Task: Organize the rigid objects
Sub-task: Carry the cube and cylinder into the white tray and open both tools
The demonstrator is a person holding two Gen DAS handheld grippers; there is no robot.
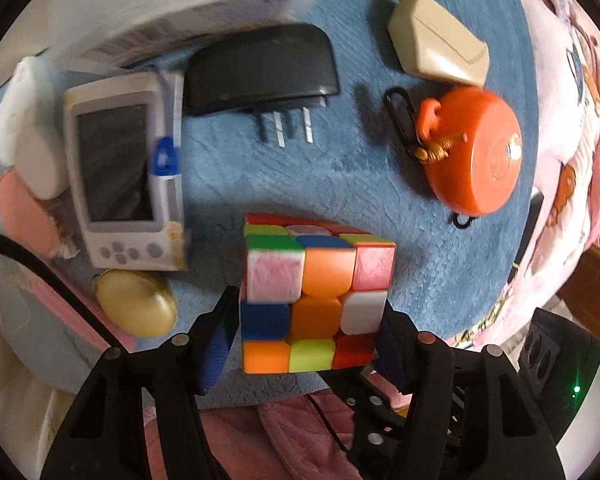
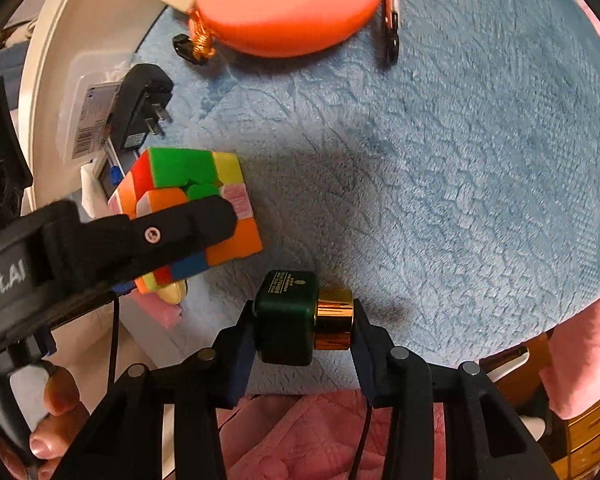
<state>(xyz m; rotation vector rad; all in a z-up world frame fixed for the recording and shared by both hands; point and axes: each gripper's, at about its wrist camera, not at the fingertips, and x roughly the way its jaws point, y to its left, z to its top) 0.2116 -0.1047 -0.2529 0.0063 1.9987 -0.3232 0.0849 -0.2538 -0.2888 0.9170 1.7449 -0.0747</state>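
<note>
Between the left tongs (image 1: 308, 320) sits the cube (image 1: 316, 300), clamped on 2 opposite faces and held over the blue mat's (image 1: 340, 176) near edge. Right tongs (image 2: 304, 320) are clamped on the bottle (image 2: 288, 316) end to end, its long axis running straight across from pad to pad, gold cap (image 2: 334, 318) on the right. Seen from the right wrist, the cube lies up and left of the bottle, near but apart; the row of charger (image 1: 260, 68) and handheld (image 1: 120, 172) lies beyond the cube, so the left hand looks nearer to it.
</note>
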